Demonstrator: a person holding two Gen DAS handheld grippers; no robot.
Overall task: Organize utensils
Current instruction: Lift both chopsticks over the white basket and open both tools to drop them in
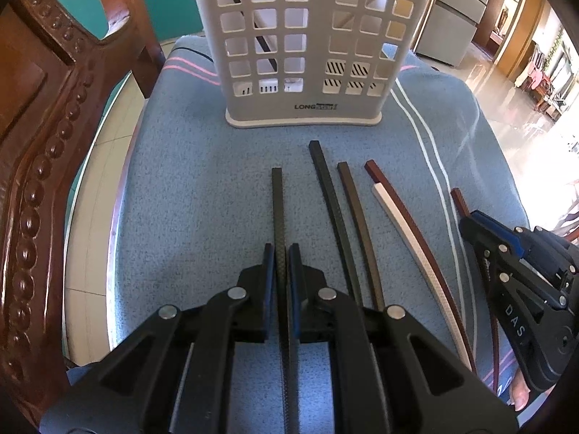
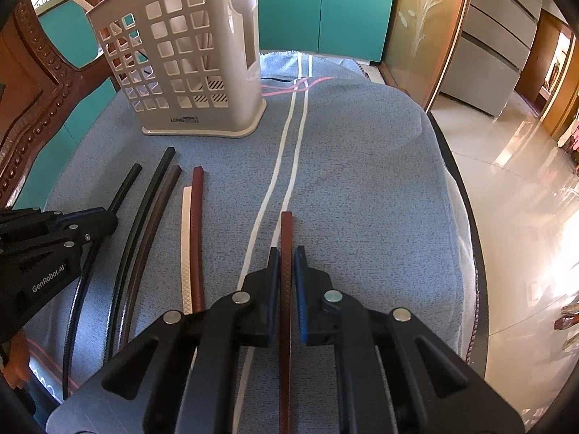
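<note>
Several chopsticks lie in a row on a blue towel (image 1: 188, 195) in front of a white slotted utensil holder (image 1: 304, 43), which also shows in the right wrist view (image 2: 188, 65). My left gripper (image 1: 281, 253) is shut on a black chopstick (image 1: 277, 202), the leftmost one. My right gripper (image 2: 286, 256) is closed around a reddish-brown chopstick (image 2: 286, 228), the rightmost one. Between them lie a black (image 1: 325, 184), a dark brown (image 1: 353, 199), a white (image 1: 398, 224) and a red-brown chopstick (image 1: 394, 193). A dark stick stands inside the holder.
A carved wooden chair back (image 1: 43, 137) rises at the left. The towel covers a round seat (image 2: 466, 217) whose edge drops to a shiny tiled floor (image 2: 506, 188) on the right. Teal cabinets (image 2: 325, 7) stand behind.
</note>
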